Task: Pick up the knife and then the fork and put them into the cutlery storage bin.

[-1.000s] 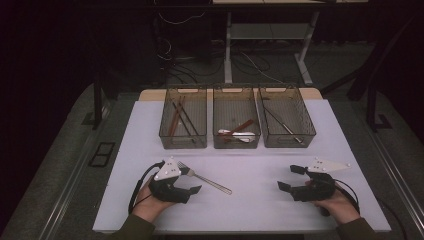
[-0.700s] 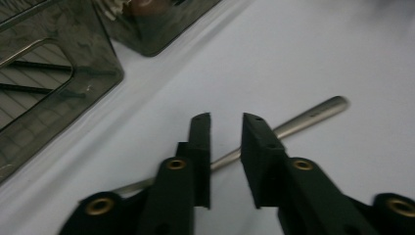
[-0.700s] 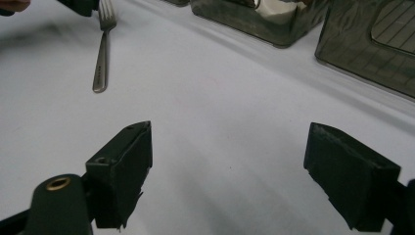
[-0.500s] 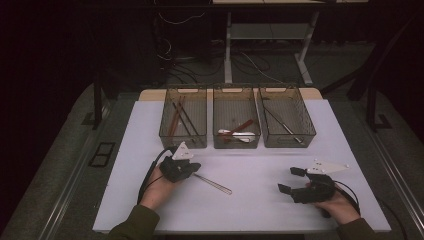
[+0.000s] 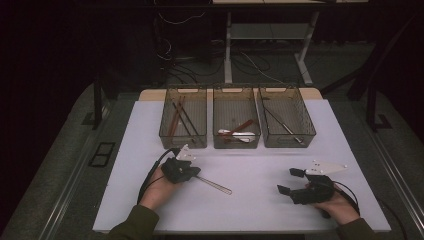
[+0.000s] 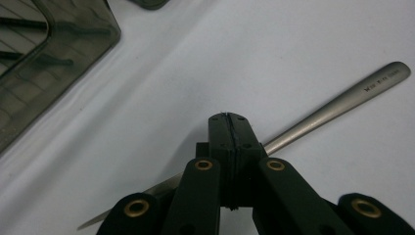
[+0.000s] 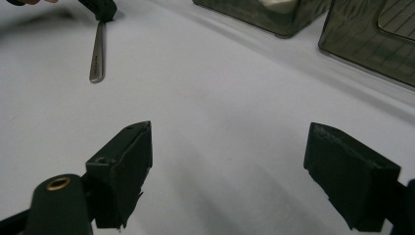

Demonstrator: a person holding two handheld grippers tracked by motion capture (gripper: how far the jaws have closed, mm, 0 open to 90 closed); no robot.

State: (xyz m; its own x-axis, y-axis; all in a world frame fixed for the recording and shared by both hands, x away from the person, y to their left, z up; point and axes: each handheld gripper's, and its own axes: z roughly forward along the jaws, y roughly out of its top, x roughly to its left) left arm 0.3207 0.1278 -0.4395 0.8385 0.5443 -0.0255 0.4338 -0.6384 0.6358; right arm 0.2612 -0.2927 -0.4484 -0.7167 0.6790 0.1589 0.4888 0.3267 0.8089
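Note:
A slim metal utensil [image 5: 215, 185] lies flat on the white tabletop [image 5: 260, 210], its handle end pointing right and toward me. My left gripper [image 5: 194, 175] sits over its other end. In the left gripper view the jaws of the left gripper [image 6: 229, 117] are pressed together, and the utensil [image 6: 342, 98] runs crosswise beneath them, not between them. My right gripper [image 5: 288, 180] rests at the near right of the table. Its jaws stand wide apart in the right gripper view [image 7: 230, 137], nothing between them. Farther off there lie the utensil [image 7: 97, 54] and the left gripper [image 7: 100, 7].
Three smoky plastic bins stand in a row at the back. The left bin [image 5: 182, 140] holds brown sticks, the middle bin [image 5: 236, 144] a white spoon and a brown piece, the right bin [image 5: 290, 141] metal cutlery. Bare tabletop lies between the two grippers.
My left hand and gripper have moved forward and a little right, settling over the utensil's end. The utensil has hardly shifted. The right gripper stays put.

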